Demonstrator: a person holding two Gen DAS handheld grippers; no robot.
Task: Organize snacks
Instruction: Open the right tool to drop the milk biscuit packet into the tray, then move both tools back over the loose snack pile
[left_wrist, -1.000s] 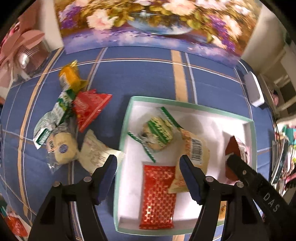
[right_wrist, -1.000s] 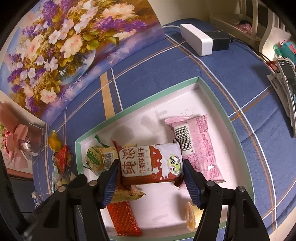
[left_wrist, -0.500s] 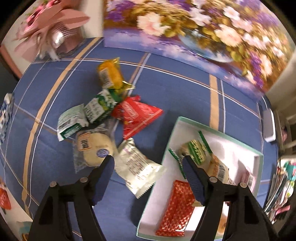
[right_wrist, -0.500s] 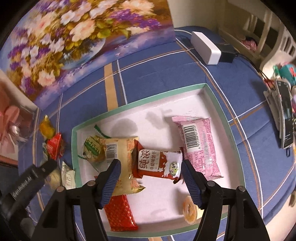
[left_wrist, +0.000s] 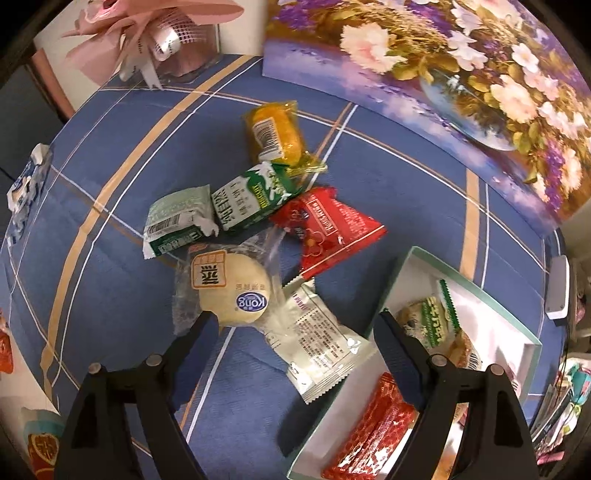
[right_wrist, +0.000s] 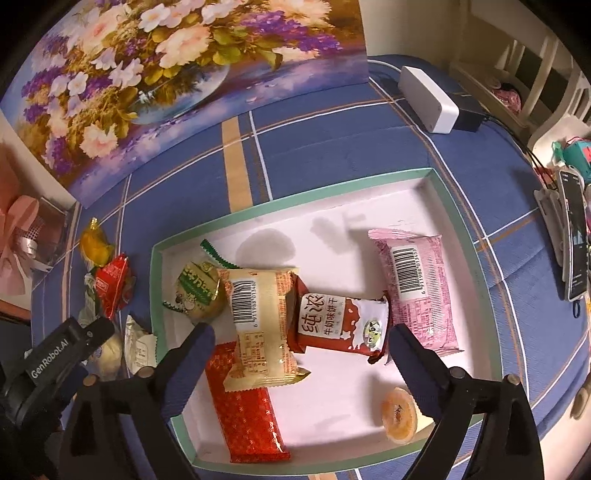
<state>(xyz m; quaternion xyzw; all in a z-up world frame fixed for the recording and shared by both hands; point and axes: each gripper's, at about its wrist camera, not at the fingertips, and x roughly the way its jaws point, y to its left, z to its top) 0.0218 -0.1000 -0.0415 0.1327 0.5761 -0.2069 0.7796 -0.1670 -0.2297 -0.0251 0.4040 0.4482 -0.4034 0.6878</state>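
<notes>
A white tray with a green rim (right_wrist: 458, 225) (left_wrist: 413, 254) holds several snacks: a red-and-white biscuit pack (right_wrist: 341, 326), a pink pack (right_wrist: 417, 288), a cream pack (right_wrist: 258, 325), a red pack (right_wrist: 245, 413). My right gripper (right_wrist: 299, 345) is open and empty above the tray. My left gripper (left_wrist: 295, 325) is open and empty over a white sachet (left_wrist: 317, 339), next to a round bun pack (left_wrist: 231, 290). Loose on the cloth lie a red pack (left_wrist: 328, 227), a green pack (left_wrist: 255, 197), a pale green pack (left_wrist: 177, 219) and a yellow pack (left_wrist: 275, 134).
A flower painting (right_wrist: 147, 74) stands at the table's back. A pink bow box (left_wrist: 155, 33) sits at the back left. A white device (right_wrist: 428, 98) and a phone (right_wrist: 574, 236) lie to the right. More packets (left_wrist: 26, 184) lie at the left edge.
My left gripper has swung left from the tray to the loose snack pile. My right gripper has let the red-and-white biscuit pack go in the tray and has drawn back.
</notes>
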